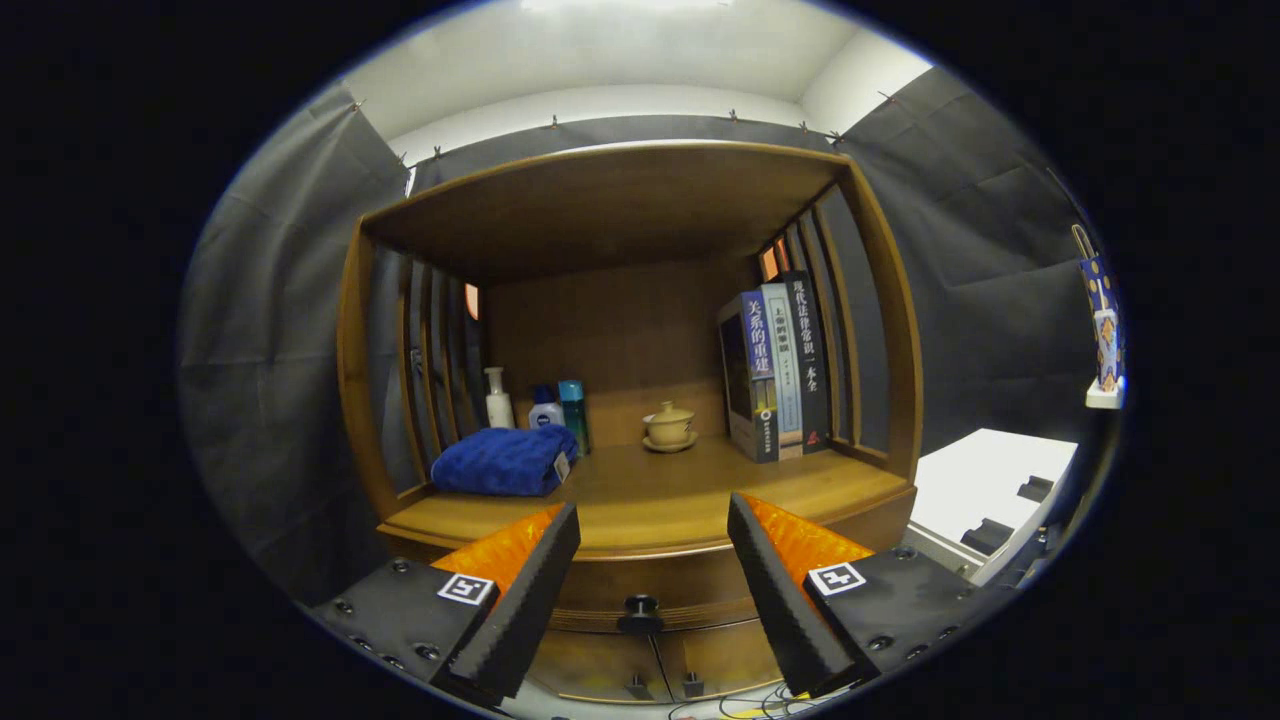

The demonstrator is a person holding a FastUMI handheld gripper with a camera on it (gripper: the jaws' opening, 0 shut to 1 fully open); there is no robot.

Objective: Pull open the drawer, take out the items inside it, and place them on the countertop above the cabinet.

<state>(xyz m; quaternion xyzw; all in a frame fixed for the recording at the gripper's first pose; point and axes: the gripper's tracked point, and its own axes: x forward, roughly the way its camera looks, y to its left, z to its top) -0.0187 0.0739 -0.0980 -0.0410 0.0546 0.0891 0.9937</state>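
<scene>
A wooden cabinet stands ahead of me, its countertop [650, 505] stretching beyond my fingers. Below the countertop's front edge runs the drawer front [655, 590], shut, with a small dark round knob [640, 607]. My gripper [655, 520] is open, its fingers spread wide apart. The knob sits low between them, a short way ahead, with nothing held. What lies inside the drawer is hidden.
On the countertop lie a folded blue towel [505, 460] at the left, bottles [545, 405] behind it, a lidded teacup on a saucer [669, 427] at the back, and upright books [775, 370] at the right. A white table [985, 480] stands right of the cabinet.
</scene>
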